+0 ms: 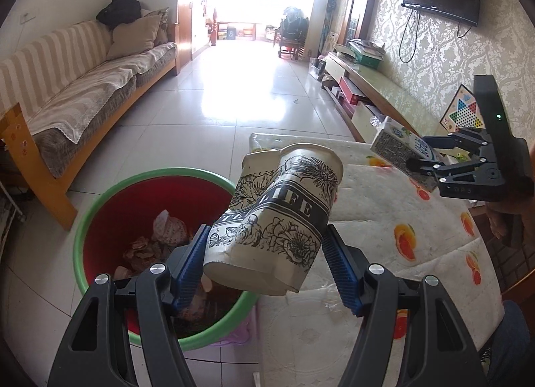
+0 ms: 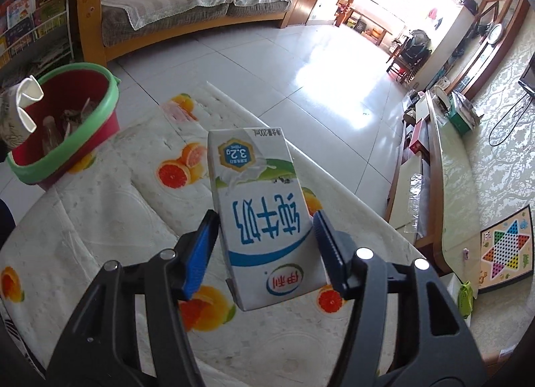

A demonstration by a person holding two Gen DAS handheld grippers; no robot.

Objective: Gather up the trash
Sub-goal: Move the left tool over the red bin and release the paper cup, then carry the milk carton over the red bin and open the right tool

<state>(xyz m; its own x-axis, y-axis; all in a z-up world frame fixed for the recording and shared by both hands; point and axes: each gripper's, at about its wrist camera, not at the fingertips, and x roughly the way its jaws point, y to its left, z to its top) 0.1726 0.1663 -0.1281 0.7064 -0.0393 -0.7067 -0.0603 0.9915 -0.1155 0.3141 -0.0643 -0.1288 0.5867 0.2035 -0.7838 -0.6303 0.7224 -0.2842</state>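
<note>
Left gripper [image 1: 264, 253] pinching crumpled cup [image 1: 277, 213] over bin [image 1: 100, 206] rim — could bounce out. Right gripper [image 2: 264, 239] clamping milk carton [image 2: 260, 213].

Paper cup [image 1: 277, 216]: we see matt, creased paper with a black flower print.
Milk carton [image 2: 264, 216]: smooth coated card, slight sheen.
Bin [image 1: 110, 199]: glossy plastic.
Pads [image 1: 192, 266]: ribbed blue rubber.
Floor tiles [image 1: 234, 96]: we see a high gloss.
Tablecloth [image 2: 110, 219]: embossed, fruit-printed.
</note>
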